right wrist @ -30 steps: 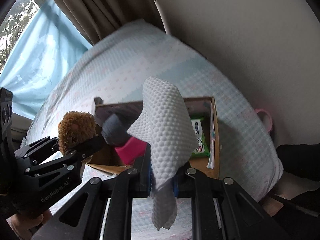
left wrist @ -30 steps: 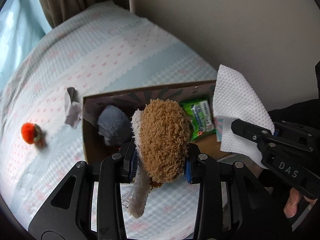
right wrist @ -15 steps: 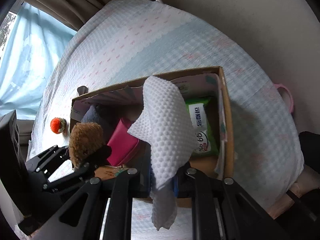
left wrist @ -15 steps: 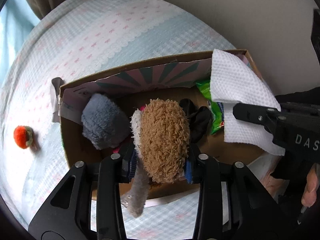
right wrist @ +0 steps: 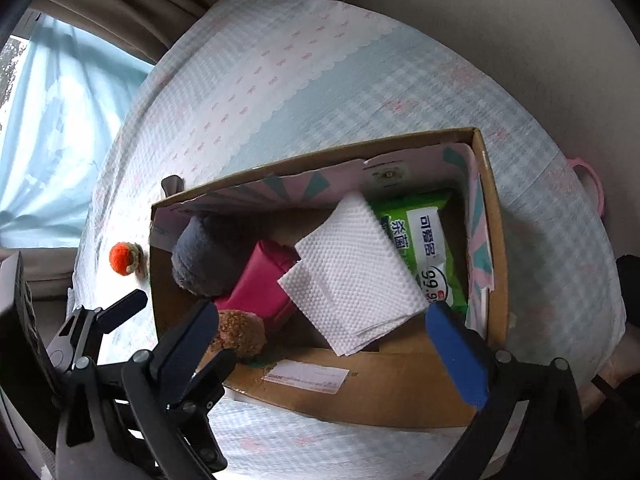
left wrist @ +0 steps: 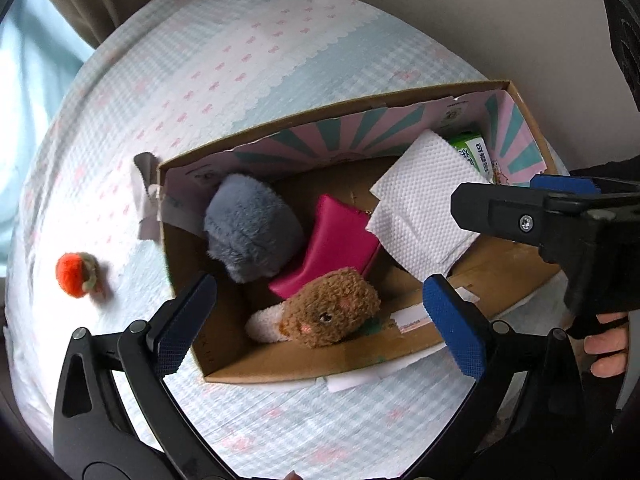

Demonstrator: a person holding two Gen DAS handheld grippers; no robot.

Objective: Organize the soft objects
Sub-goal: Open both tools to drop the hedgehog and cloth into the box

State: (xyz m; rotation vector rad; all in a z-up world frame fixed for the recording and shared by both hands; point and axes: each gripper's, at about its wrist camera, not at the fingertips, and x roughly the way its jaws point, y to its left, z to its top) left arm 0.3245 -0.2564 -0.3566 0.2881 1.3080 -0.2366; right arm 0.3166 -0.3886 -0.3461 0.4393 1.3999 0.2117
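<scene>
Left tongs (left wrist: 320,322) opening wide, brown plush (left wrist: 332,312) lies loose below in box (left wrist: 320,120); right tongs (right wrist: 332,344) opening wide, white cloth (right wrist: 352,280) lies free beneath.

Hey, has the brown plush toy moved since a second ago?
Yes. The brown plush toy dropped out of the opening left gripper and now lies inside the cardboard box, below the grey plush.
</scene>
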